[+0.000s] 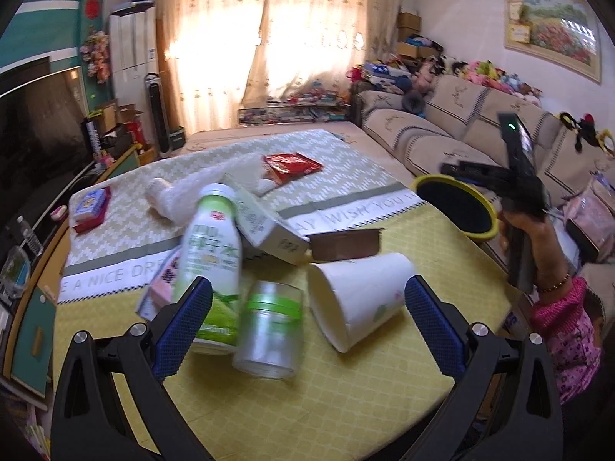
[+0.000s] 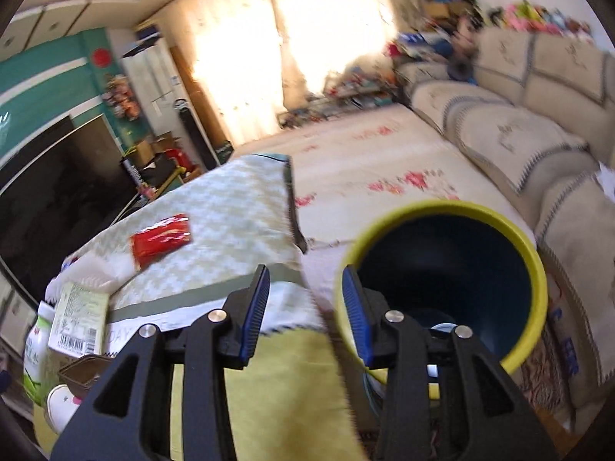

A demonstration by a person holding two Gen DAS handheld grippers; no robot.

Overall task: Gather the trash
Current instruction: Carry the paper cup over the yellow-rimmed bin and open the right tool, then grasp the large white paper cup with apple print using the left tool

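Observation:
My left gripper (image 1: 307, 288) is open wide, low over the yellow table mat (image 1: 307, 403). Between its blue fingers lie a clear jar with a green band (image 1: 271, 330) and a tipped white paper cup (image 1: 361, 299). A green-and-white bottle (image 1: 213, 261) stands just behind the left finger. A carton (image 1: 269, 226), a brown tray (image 1: 346, 244) and a red packet (image 1: 290, 165) lie farther off. My right gripper (image 2: 305, 272) is open and empty at the near rim of the yellow-rimmed bin (image 2: 442, 269), its right finger in front of that rim.
A person's hand (image 1: 526, 226) and pink sleeve hold the right gripper beside the bin (image 1: 457, 207). A white towel (image 1: 184, 192) and a small box (image 1: 90, 203) lie on the zigzag cloth. A sofa (image 1: 461, 126) runs along the right, a TV (image 1: 38, 134) on the left.

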